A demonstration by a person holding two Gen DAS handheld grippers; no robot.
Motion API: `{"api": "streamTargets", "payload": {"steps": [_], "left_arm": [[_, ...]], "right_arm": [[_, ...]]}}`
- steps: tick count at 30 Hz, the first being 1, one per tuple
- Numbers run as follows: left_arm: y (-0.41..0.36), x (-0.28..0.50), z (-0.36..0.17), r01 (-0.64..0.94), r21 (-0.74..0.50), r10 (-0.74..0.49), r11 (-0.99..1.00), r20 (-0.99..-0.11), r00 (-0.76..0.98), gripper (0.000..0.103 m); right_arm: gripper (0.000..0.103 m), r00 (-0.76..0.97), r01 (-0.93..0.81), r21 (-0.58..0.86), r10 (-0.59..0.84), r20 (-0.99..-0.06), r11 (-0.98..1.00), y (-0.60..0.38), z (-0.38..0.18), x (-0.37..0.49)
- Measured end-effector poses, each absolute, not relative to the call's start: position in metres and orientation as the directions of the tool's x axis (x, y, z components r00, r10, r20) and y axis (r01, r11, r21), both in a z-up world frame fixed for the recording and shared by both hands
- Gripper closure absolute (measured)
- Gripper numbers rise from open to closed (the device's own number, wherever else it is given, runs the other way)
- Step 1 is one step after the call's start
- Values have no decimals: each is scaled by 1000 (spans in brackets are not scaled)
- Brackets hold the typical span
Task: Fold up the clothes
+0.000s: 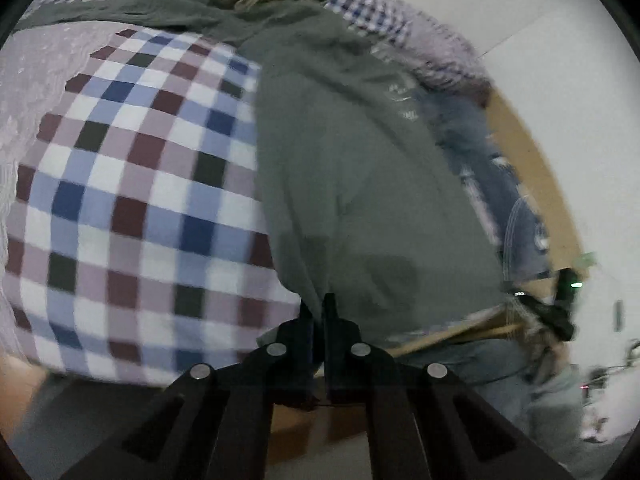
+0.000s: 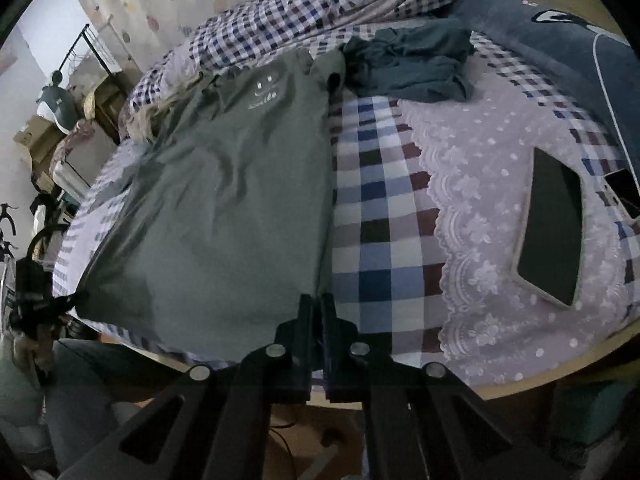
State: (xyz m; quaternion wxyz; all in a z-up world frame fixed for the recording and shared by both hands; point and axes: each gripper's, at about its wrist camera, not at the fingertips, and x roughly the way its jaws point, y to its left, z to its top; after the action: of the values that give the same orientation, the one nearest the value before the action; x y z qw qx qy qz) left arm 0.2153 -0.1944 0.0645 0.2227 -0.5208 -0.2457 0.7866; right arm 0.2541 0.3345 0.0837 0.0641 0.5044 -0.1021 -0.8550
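Grey-green cotton T-shirt (image 2: 224,184) with a small white chest print, spread flat on the checked bedsheet (image 2: 380,232) of the bed. Left gripper (image 1: 318,312), fingers together, pinches the shirt's near hem corner; right gripper (image 2: 318,312), likewise closed, grips the opposite hem corner. A crumpled dark teal garment (image 2: 412,68) lies beyond the collar.

Tablet (image 2: 552,232) beside phone (image 2: 624,194), edge-cut.
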Motion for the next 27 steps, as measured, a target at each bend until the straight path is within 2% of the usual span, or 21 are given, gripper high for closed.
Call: {"api": "streamTargets", "payload": {"steps": [4, 7, 11, 14, 15, 16, 17, 18, 19, 20, 22, 26, 27], "left_arm": [[-200, 216, 31, 31, -562, 529, -826, -794, -299, 101], [-208, 212, 30, 83, -503, 459, -860, -835, -304, 100], [-199, 215, 32, 98, -408, 366, -908, -884, -291, 98], [-200, 217, 34, 138, -383, 333, -913, -897, -289, 89], [-201, 218, 37, 149, -389, 334, -909, -894, -299, 88], [-203, 219, 41, 157, -398, 337, -904, -887, -315, 83], [-205, 220, 47, 161, -412, 342, -897, -876, -340, 72], [-207, 221, 55, 162, -428, 348, -889, -862, -369, 65], [-207, 222, 64, 152, -444, 354, -883, -843, -405, 50], [-205, 222, 73, 132, -457, 361, -880, -823, -439, 40], [-200, 223, 92, 90, -479, 375, -873, -778, -504, 38], [-181, 219, 127, -23, -521, 426, -853, -669, -609, 18], [-176, 215, 133, -58, -529, 444, -846, -641, -627, 18]], "right_arm": [[102, -438, -34, 210, -175, -882, -977, 341, 73, 253], [101, -367, -45, 102, -79, -927, -994, 334, 55, 253], [99, -395, -76, 122, -83, -915, -990, 345, 59, 257], [91, -457, -107, 153, -88, -885, -982, 356, 72, 257], [81, -477, -117, 164, -89, -875, -980, 360, 76, 258], [75, -496, -127, 175, -90, -863, -976, 363, 80, 258], [65, -523, -133, 199, -101, -846, -971, 367, 84, 257], [63, -544, -137, 217, -110, -832, -967, 369, 87, 257], [63, -565, -139, 237, -119, -816, -962, 368, 90, 254], [63, -588, -140, 257, -129, -799, -956, 367, 93, 250], [63, -627, -133, 302, -156, -763, -944, 369, 96, 238], [61, -685, -111, 361, -192, -703, -926, 362, 99, 205], [61, -696, -97, 357, -193, -692, -929, 359, 100, 193]]}}
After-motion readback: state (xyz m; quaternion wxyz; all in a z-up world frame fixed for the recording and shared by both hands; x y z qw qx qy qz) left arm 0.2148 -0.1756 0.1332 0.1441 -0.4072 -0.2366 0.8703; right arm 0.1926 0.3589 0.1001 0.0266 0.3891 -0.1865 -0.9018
